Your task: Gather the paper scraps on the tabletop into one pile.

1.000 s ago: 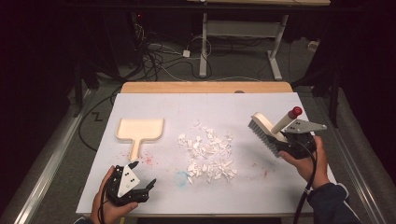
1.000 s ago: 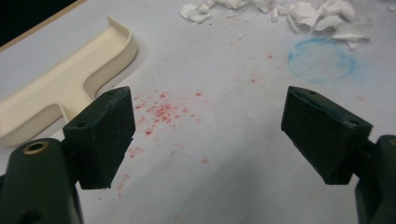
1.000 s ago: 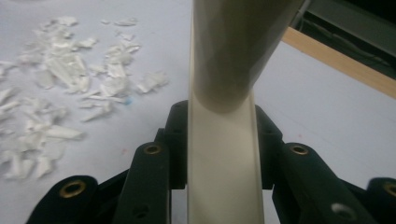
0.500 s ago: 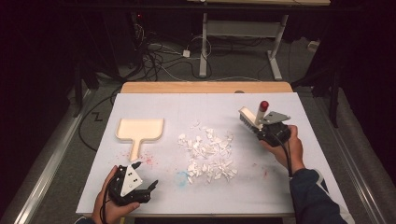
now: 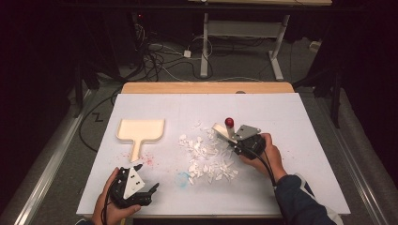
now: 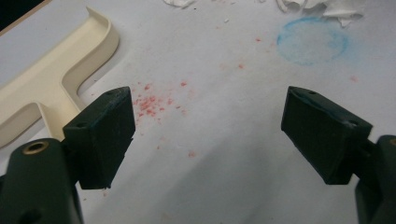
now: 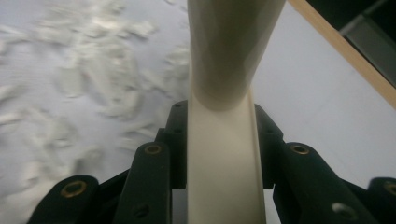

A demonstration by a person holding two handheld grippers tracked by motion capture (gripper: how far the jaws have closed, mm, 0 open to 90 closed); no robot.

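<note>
Paper scraps (image 5: pixel 206 157) between dustpan (image 5: pixel 140 132), brush (image 5: pixel 223 131)

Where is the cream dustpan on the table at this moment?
In the high view the dustpan lies on the table's left half, left of the white scraps, its handle pointing toward the left hand-held gripper.

Looking down and forward from high above the desk (image 5: pixel 305 122). Riding close on each claw. Sharing the paper scraps (image 5: pixel 206 157).

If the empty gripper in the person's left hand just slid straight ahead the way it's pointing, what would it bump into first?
Probably nothing at first: ahead of the open left gripper lies bare mat with red specks, then a blue chalky ring. The first solid things would likely be the white paper scraps beyond it. The dustpan sits off to one side.
</note>
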